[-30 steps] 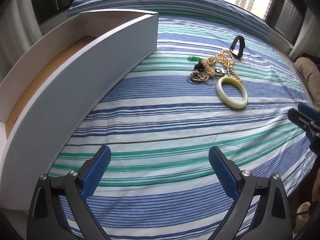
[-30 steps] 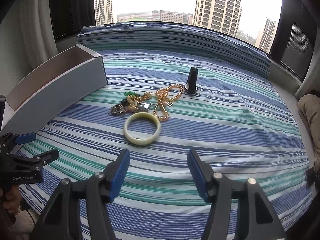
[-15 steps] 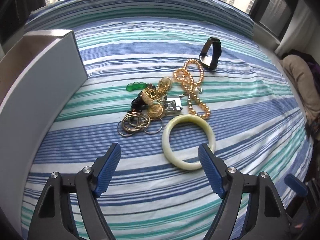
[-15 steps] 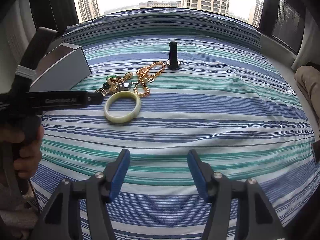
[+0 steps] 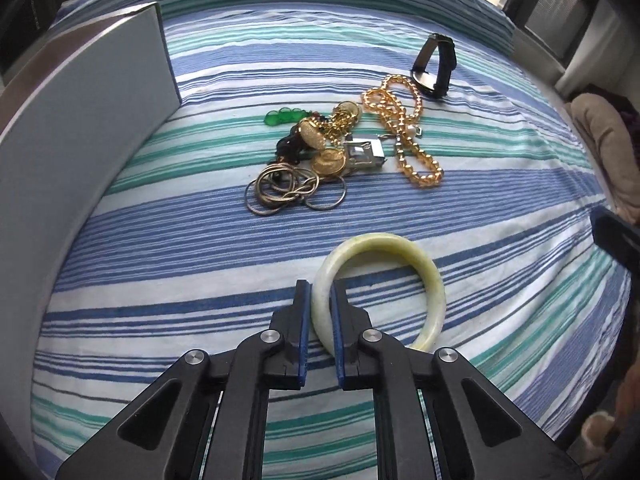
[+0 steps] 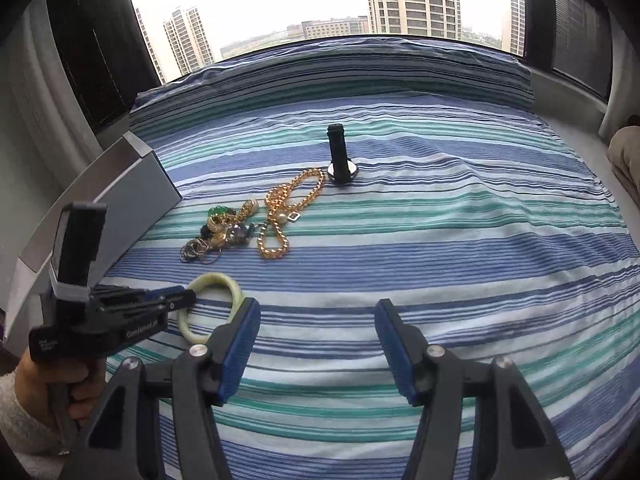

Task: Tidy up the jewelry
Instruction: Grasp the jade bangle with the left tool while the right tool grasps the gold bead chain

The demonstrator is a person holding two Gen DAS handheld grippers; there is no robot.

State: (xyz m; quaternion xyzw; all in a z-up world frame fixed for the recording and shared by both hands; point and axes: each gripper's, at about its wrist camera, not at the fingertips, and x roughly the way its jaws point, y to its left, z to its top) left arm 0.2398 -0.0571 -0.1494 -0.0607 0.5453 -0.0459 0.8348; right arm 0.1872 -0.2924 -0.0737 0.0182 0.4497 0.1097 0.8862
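Observation:
A pale green jade bangle (image 5: 434,280) lies on the striped bedspread (image 5: 160,264). My left gripper (image 5: 320,286) has its jaws closing on the bangle's near left rim, and the blue pads touch it on both sides. The right wrist view shows the same grip from the side: left gripper (image 6: 188,298) on the bangle (image 6: 237,288). Beyond the bangle is a jewelry pile (image 5: 324,152) with thin hoops (image 5: 280,194), a gold bead necklace (image 5: 404,120) and a black watch (image 5: 434,66). My right gripper (image 6: 318,302) hangs open over bare bedspread, holding nothing.
A grey open box (image 5: 100,120) stands along the left side of the bed. A person's hand (image 6: 76,384) holds the left gripper's handle. A beige cushion (image 5: 608,148) lies at the right edge. Windows run behind the bed.
The left gripper moved forward and down to the bangle, and its jaws went from wide open to closed on the rim. The right gripper shifted sideways and stayed open.

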